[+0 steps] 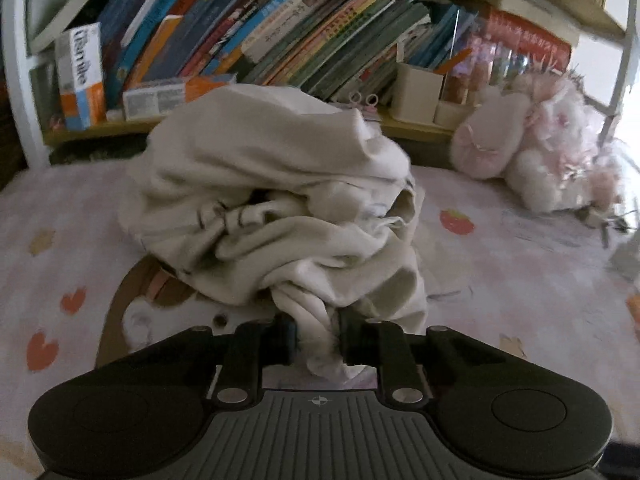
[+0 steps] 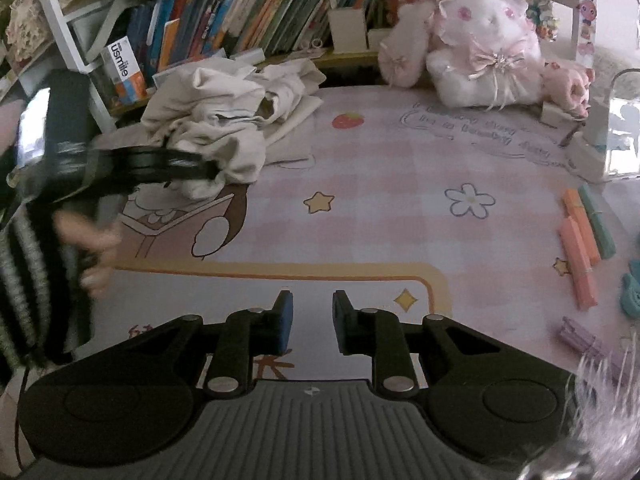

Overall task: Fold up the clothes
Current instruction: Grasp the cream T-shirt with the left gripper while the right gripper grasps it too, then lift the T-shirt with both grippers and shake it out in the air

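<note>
1. The left tongs (image 1: 316, 340) are clamped on a low fold of the crumpled cream cotton garment (image 1: 280, 208), heaped on the pink patterned surface (image 2: 400, 200).
2. The right tongs (image 2: 313, 318) stand wide and empty (well apart); the heap lies ahead to their left.

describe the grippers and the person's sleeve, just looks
Both grippers, left and right, are matte black with a ribbed grey base, silver pivot screws, round side discs and blue finger pads. The sleeve is black-and-grey striped knit.
</note>
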